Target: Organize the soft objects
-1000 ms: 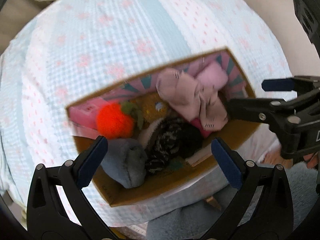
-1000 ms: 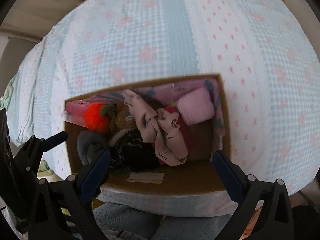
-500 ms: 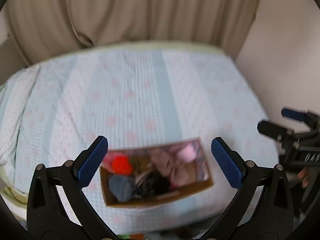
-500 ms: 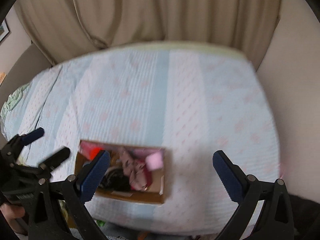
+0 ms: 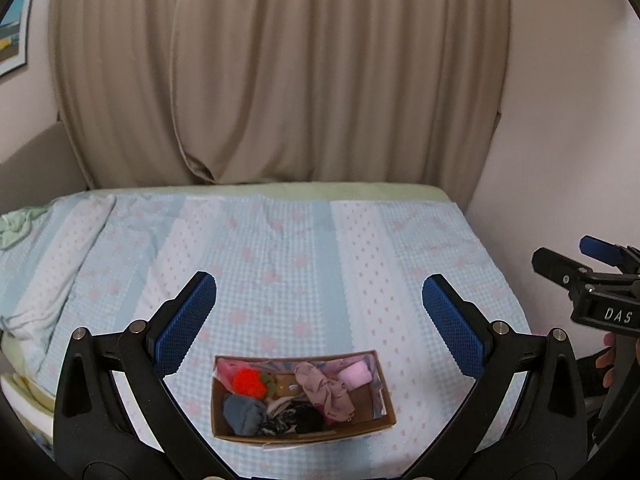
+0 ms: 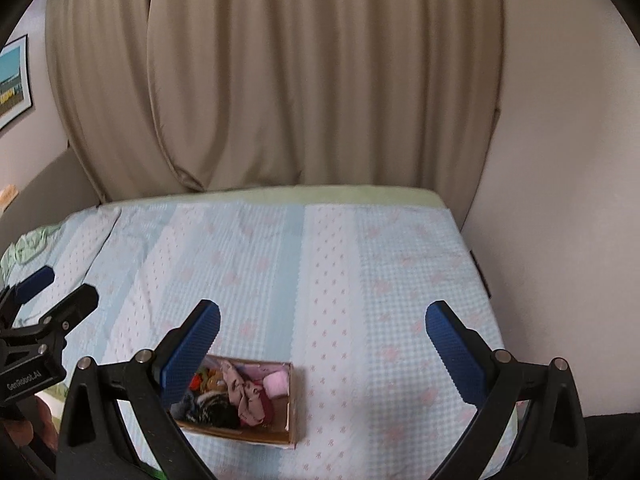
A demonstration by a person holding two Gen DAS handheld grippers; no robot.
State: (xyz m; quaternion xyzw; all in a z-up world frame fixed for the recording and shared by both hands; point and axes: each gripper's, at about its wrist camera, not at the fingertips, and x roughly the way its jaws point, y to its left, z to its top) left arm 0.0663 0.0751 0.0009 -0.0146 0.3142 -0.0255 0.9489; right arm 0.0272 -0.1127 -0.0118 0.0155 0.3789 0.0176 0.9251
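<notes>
A cardboard box (image 5: 384, 426) sits near the front edge of the bed; it also shows in the right wrist view (image 6: 293, 400). It holds several soft things: a red-orange plush (image 5: 249, 382), a grey-blue sock (image 5: 244, 414), a dusty pink cloth (image 5: 326, 392), a pale pink roll (image 5: 357, 374) and dark knit pieces (image 5: 298, 422). My left gripper (image 5: 320, 320) is open and empty, high above and behind the box. My right gripper (image 6: 322, 344) is open and empty, also well back from the box.
The bed (image 5: 300, 248) has a light blue and pink patterned cover. Beige curtains (image 5: 280, 80) hang behind it. A wall (image 6: 560, 200) runs along the bed's right side. A green cloth (image 5: 16, 226) lies at the far left. A framed picture (image 6: 14, 84) hangs on the left.
Both grippers have pulled far back and up from the box, which now looks small near the bed's front edge. Both stay open and empty.
</notes>
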